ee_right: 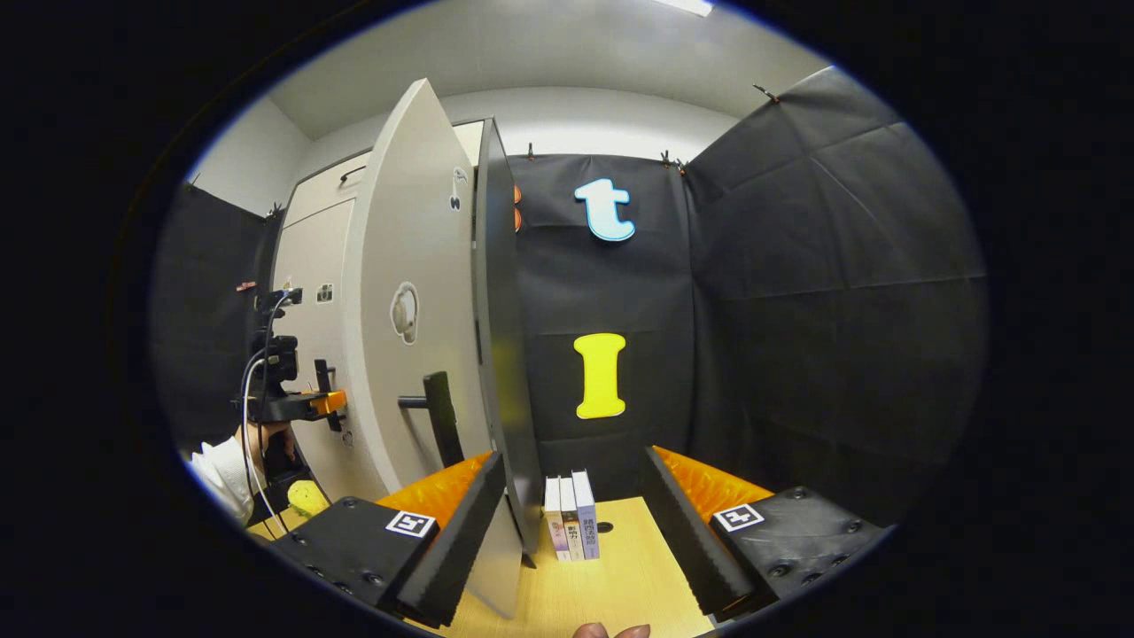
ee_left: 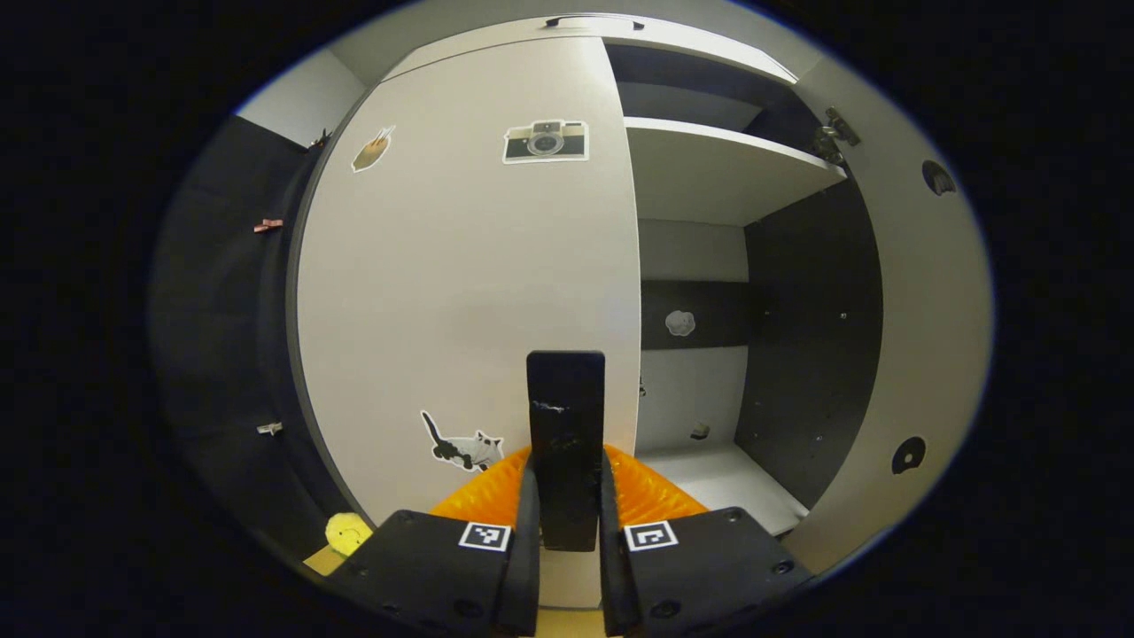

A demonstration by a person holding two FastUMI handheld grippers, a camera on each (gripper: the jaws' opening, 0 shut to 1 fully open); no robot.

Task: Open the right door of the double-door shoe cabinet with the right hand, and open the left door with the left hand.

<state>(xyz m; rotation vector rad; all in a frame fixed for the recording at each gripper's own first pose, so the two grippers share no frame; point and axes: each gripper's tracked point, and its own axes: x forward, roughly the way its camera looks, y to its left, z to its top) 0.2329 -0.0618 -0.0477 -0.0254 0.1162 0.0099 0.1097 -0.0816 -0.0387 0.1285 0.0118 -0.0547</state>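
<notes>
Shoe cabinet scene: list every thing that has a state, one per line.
White right cabinet door: swung open.
White left cabinet door: closed.
Black bar handle on left door: clamped between fingers.
Left gripper: shut on the handle.
Right gripper: open, holding nothing.
Three books: standing upright.

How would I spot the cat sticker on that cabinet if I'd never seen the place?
Find the tall pale cabinet whose right side stands open, showing shelves. On its closed left door, look low down, just left of the dark handle that the left gripper is clamped on. The cat sticker is there; the camera sticker and another sticker sit near the top.
</notes>
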